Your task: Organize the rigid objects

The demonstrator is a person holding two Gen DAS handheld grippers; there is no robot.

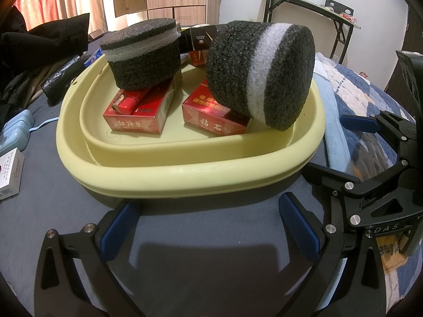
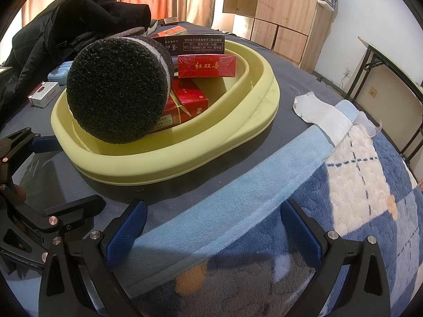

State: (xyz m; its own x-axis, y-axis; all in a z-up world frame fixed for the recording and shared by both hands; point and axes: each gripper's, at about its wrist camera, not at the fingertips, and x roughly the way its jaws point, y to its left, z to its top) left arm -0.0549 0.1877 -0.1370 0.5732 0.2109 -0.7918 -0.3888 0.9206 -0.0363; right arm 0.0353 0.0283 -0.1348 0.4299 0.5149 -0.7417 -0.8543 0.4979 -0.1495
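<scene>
A pale yellow basin (image 1: pixel 185 174) (image 2: pixel 185 163) sits on the grey bed sheet, just ahead of both grippers. Inside, one dark foam cylinder with a white band (image 1: pixel 142 55) stands on a red cigarette box (image 1: pixel 137 121), beside a red lighter (image 1: pixel 129 103). A second foam cylinder (image 1: pixel 253 71) (image 2: pixel 116 89) leans tilted on another red box (image 1: pixel 214 113). A black box (image 2: pixel 195 43) and a red box (image 2: pixel 206 66) lie at the back. My left gripper (image 1: pixel 208 224) (image 2: pixel 62 174) is open and holds nothing. My right gripper (image 2: pixel 212 228) (image 1: pixel 341 149) is open over the blanket.
A white cigarette pack (image 1: pixel 10 174) (image 2: pixel 43 93) and a light blue case (image 1: pixel 15 129) lie left of the basin. A black jacket (image 2: pixel 79 13) is piled behind. A blue-and-white blanket (image 2: pixel 343 185) and a white cloth (image 2: pixel 320 113) lie right. A folding table (image 1: pixel 304 2) stands by the wall.
</scene>
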